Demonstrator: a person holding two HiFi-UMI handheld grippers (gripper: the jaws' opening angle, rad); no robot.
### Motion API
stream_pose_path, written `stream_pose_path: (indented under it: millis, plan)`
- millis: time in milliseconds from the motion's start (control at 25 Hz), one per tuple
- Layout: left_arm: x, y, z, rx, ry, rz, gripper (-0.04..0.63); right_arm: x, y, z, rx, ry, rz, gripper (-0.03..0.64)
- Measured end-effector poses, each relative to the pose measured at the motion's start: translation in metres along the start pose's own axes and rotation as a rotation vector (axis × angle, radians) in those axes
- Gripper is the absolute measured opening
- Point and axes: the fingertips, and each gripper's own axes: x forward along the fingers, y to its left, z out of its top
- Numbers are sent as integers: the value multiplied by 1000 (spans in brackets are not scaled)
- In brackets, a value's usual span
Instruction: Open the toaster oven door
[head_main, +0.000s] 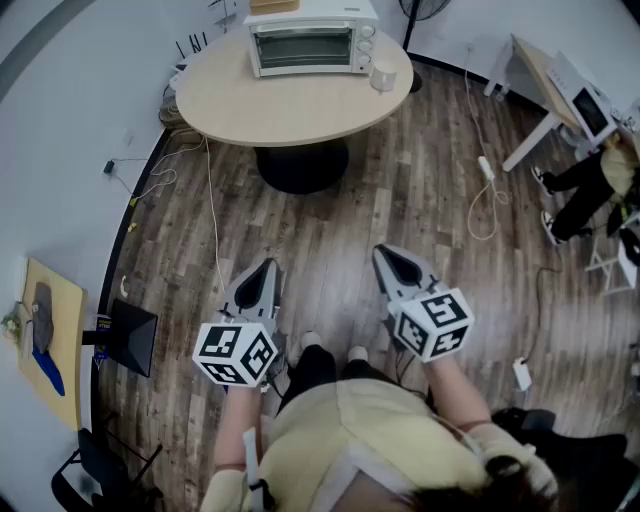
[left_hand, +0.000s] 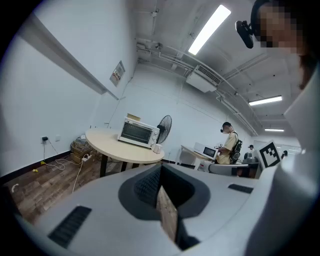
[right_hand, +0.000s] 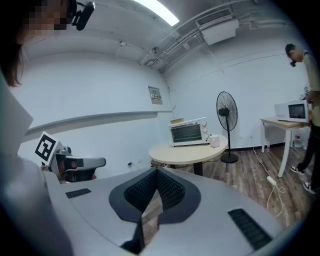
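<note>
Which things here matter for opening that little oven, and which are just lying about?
For the job: toaster oven, door shut; left tongs and right tongs, both closed, empty.

Lying about: white cup, cardboard box on the oven, standing fan, microwave, floor cable.

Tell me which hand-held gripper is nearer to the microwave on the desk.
Right. The microwave lies far ahead and rightward of the right hand-held gripper; the left hand-held gripper sits farther left.
</note>
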Motion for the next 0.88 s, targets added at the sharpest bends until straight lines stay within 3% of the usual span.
stream_pose_path:
  millis: [160,440,880]
  plan:
    - [-6,15,0,-25,6,0,2,8,11,4,-6,5,-2,3]
    - [-4,34,4,64,30,16,2,30,35,-1,41,-1,25,3]
    - [21,52,21,54,26,-17,2,56,38,21,47,-58,64,3]
